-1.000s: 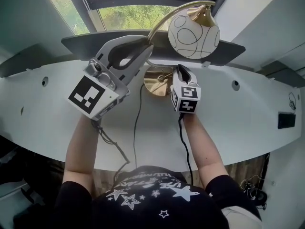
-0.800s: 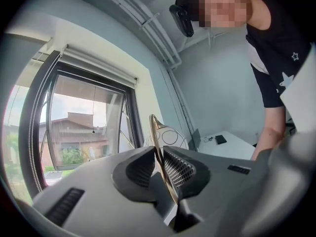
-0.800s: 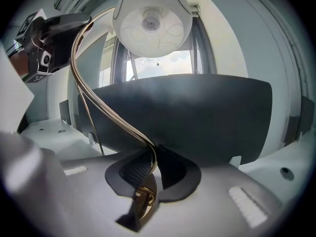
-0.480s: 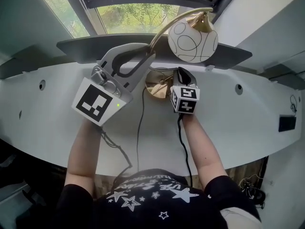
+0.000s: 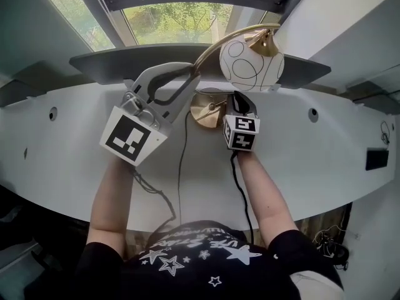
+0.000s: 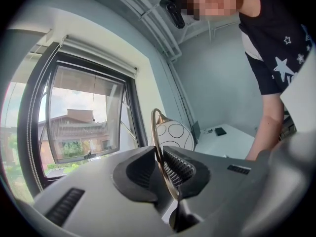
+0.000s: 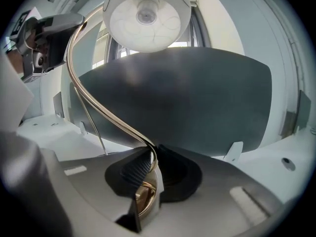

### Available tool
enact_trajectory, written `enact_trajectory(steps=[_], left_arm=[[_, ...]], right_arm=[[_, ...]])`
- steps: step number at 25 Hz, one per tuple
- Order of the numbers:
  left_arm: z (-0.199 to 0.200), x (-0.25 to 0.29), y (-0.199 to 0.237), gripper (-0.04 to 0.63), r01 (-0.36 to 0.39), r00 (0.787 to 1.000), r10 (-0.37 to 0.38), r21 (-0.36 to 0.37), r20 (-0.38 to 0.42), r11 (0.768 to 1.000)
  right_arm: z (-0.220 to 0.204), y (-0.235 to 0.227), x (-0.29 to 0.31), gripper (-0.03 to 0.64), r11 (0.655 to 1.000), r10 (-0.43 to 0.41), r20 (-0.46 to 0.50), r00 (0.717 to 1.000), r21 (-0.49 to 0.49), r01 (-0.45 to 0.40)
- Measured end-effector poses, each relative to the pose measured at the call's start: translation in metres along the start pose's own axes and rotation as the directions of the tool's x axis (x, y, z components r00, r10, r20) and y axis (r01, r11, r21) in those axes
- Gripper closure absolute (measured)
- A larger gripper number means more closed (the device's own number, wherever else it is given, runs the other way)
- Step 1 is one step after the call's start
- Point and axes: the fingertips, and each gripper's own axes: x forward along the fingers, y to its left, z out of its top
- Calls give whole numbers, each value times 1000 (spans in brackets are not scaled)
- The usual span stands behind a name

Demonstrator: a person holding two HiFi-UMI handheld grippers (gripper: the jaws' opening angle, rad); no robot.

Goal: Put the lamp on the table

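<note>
The lamp has a curved brass stem (image 5: 212, 39), a white globe shade (image 5: 252, 63) with thin black lines and a round brass base (image 5: 206, 108). My left gripper (image 5: 191, 79) is shut on the stem partway up; in the left gripper view the stem (image 6: 159, 147) runs between its ribbed pads, with the shade (image 6: 176, 134) behind. My right gripper (image 5: 240, 99) is shut on the stem low down, just above the base (image 7: 142, 200). The shade (image 7: 146, 15) hangs overhead in the right gripper view. Whether the base touches the white table (image 5: 312, 161) I cannot tell.
A dark curved panel (image 5: 119, 61) stands along the table's back edge, under a window (image 5: 181, 20). The lamp's black cable (image 5: 179, 167) runs from the base toward the person. A small black object (image 5: 375, 159) lies at the far right. Round holes (image 5: 312, 113) dot the tabletop.
Both grippers and the lamp between them have sunk a little toward the table. The grips on the stem are unchanged.
</note>
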Motion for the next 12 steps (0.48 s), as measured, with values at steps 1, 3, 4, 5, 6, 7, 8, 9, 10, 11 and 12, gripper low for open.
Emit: enact_trajectory(steps=[1, 3, 4, 5, 6, 7, 8, 9, 10, 11, 12], left_arm=[[-2, -2, -2, 543, 2, 1000, -2, -8, 1, 1000], [-4, -9, -1, 548, -3, 1000, 3, -14, -1, 1000], [-5, -12, 1, 548, -8, 1000, 8, -20, -1, 1000], [-6, -15, 3, 549, -15, 1000, 15, -26, 1, 1000], [-8, -17, 6, 549, -23, 1000, 23, -35, 4, 999], [-9, -18, 7, 549, -31, 1000, 31, -44, 6, 999], [-10, -20, 8, 549, -36, 999, 37, -53, 7, 998], [-11, -20, 8, 551, -39, 999, 39, -58, 8, 998], [-11, -21, 7, 551, -39, 999, 39, -60, 10, 997], [-11, -20, 5, 552, -38, 999, 38, -61, 10, 997], [-11, -20, 4, 554, -37, 999, 38, -63, 11, 997]], right_arm=[[-4, 2, -2, 578, 1000, 0, 1, 1000, -1, 0], [-6, 9, -4, 578, 1000, 0, 5, 1000, -3, 0], [-6, 12, -4, 578, 1000, 1, 6, 1000, -6, -1], [-6, 15, -4, 578, 1000, 4, 6, 1000, -9, -3], [-6, 17, -4, 578, 1000, 7, 5, 1000, -15, -7], [-6, 17, -4, 578, 1000, 11, 5, 1000, -24, -11], [-6, 17, -5, 578, 999, 15, 7, 1000, -35, -15], [-6, 16, -6, 578, 999, 19, 10, 1000, -46, -19], [-7, 15, -7, 578, 998, 21, 13, 1000, -54, -21], [-7, 14, -8, 578, 998, 22, 16, 1000, -59, -21], [-7, 12, -8, 578, 998, 24, 19, 1000, -62, -22]])
